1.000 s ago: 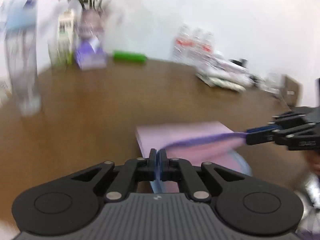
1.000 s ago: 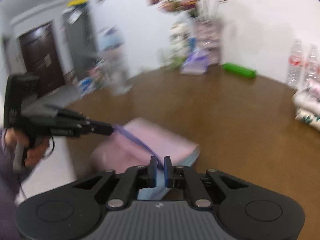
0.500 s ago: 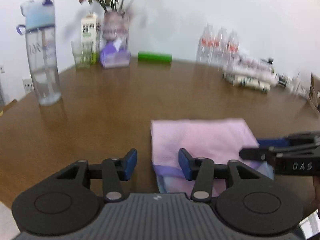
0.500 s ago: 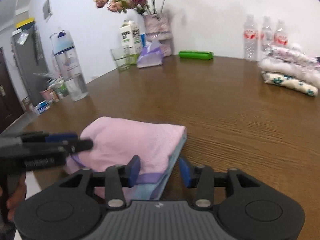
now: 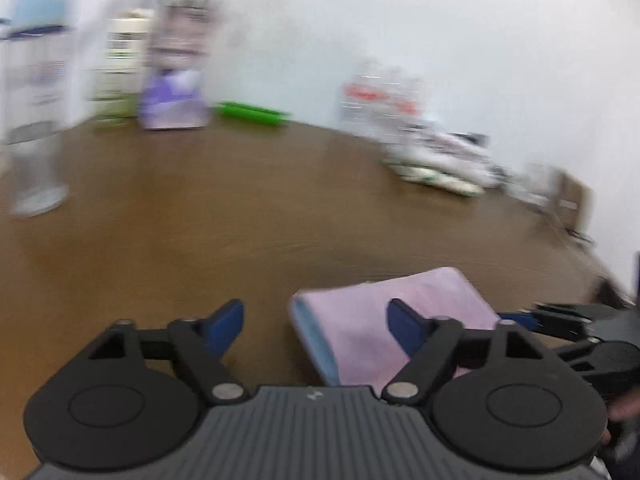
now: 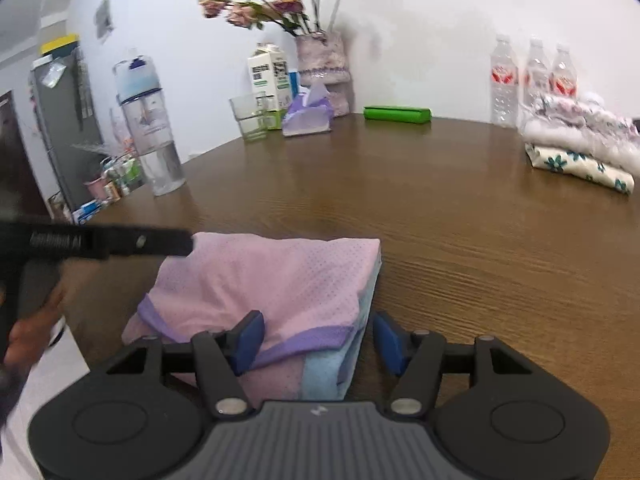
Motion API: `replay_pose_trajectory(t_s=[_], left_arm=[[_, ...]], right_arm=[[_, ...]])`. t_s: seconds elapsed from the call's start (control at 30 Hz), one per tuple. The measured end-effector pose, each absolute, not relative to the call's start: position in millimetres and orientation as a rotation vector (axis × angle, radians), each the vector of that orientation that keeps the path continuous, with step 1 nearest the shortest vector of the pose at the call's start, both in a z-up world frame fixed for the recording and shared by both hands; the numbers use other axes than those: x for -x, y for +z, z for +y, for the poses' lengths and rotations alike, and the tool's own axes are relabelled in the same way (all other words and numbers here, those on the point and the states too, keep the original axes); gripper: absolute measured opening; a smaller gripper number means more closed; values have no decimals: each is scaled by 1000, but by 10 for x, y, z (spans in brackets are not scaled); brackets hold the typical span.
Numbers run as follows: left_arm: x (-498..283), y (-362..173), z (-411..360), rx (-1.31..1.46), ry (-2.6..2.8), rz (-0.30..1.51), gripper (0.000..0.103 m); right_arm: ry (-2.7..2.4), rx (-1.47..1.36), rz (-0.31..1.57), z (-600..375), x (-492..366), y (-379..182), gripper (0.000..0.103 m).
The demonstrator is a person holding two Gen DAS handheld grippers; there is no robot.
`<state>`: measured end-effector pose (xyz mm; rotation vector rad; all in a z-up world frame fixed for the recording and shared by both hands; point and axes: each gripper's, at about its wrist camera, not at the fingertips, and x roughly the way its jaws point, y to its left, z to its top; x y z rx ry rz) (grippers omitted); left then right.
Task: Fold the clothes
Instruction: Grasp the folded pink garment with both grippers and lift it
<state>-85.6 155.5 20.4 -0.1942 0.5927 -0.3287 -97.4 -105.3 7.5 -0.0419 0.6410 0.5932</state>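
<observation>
shirt [image 6: 276, 284]: pink, folded flat on counter [image 6: 460, 224], near edge, 6 o'clock
left claw [image 5: 316, 322]: released, empty
right claw [image 6: 318, 338]: released, empty
risk: view blurred; a claw may snag the hem, undoing the fold

Folded pink garment [image 6: 280, 280] with purple trim and pale blue layer beneath, lying flat on the counter [image 6: 460, 220], near edge between the right fingers [image 6: 250, 336], untouched.
</observation>
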Motion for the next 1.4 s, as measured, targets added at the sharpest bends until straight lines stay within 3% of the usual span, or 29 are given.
replay_pose_trajectory(t_s=[0.3, 0.33, 0.37, 0.5, 0.57, 0.63, 0.7, 0.83, 0.93, 1.17, 1.4], left_arm=[[854, 132, 1369, 162, -366, 604, 83], [853, 124, 1349, 159, -370, 605, 77], [853, 116, 1328, 155, -374, 606, 65], [852, 83, 1246, 141, -391, 611, 49], [884, 70, 1211, 141, -384, 611, 46], [938, 59, 1182, 146, -364, 610, 41], [986, 55, 1162, 155, -338, 604, 37], [1141, 29, 944, 64, -261, 548, 22], [1196, 70, 720, -16, -222, 495, 12], [1001, 530, 226, -115, -289, 336, 11], [-167, 1353, -206, -53, -476, 322, 11]], right_arm=[[633, 121, 585, -1129, 1109, 30, 61], [630, 122, 585, -1121, 1109, 31, 62], [628, 122, 585, -1116, 1111, 31, 62], [633, 112, 577, -1106, 1148, 25, 61], [639, 108, 570, -1098, 1175, 21, 54], [646, 104, 564, -1090, 1203, 16, 35], [651, 98, 557, -1085, 1231, 9, 32], [645, 72, 538, -1068, 1302, -11, 14], [612, 91, 509, -1056, 1370, 36, 10], [504, 60, 396, -1443, 1202, 511, 10], [393, -34, 317, -2189, 309, 1276, 10]])
